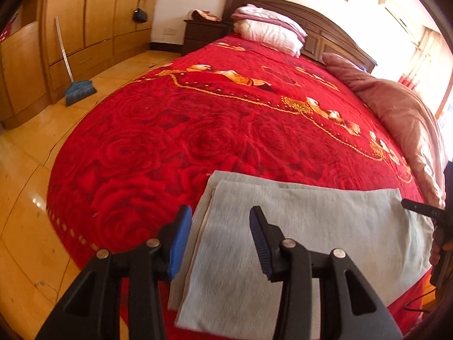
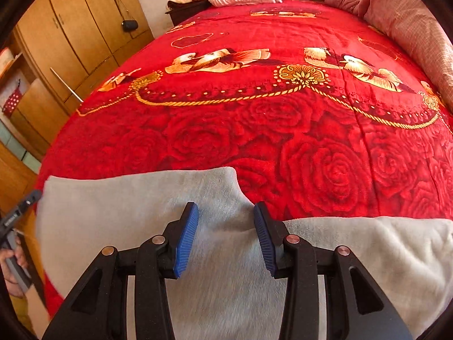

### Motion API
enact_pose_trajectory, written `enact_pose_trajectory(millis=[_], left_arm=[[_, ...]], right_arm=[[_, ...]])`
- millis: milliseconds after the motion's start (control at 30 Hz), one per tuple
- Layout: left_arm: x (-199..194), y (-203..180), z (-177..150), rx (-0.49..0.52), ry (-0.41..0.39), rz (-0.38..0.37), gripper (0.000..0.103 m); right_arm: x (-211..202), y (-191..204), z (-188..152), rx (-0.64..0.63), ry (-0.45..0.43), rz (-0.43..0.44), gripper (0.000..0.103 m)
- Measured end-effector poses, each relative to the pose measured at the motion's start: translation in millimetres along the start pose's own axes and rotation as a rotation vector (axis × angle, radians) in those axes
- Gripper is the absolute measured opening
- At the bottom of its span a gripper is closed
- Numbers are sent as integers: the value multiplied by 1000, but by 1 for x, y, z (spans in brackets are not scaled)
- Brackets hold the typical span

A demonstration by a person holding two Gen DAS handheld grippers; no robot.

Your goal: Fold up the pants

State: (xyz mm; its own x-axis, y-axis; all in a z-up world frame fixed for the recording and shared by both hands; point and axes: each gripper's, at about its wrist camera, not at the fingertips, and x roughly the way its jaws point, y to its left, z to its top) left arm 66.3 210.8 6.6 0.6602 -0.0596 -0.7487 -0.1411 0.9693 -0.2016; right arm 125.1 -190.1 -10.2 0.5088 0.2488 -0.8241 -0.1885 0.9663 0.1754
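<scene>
Grey pants point(image 1: 297, 226) folded at lower centre on red bed point(image 1: 198, 130), beneath left gripper point(image 1: 220, 240) and right gripper point(image 2: 225, 236), both half open, empty; layers liable to slip if snagged.

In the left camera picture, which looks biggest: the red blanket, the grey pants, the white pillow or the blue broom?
1. red blanket
2. grey pants, though they lie nearest the camera, which makes them look bigger
3. white pillow
4. blue broom; it looks about as big as the pillow, so that order is unsure.
</scene>
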Motion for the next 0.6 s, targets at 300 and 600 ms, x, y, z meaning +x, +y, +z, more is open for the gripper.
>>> enact_pose_trajectory(millis=[300,600], left_arm=[[24,-9,12,85,4,-43,35],[28,0,5,43,-5,-47,35]], right_arm=[[9,12,-12,-63,-117,-86,51],[9,10,-14,-55,-137,-81,52]])
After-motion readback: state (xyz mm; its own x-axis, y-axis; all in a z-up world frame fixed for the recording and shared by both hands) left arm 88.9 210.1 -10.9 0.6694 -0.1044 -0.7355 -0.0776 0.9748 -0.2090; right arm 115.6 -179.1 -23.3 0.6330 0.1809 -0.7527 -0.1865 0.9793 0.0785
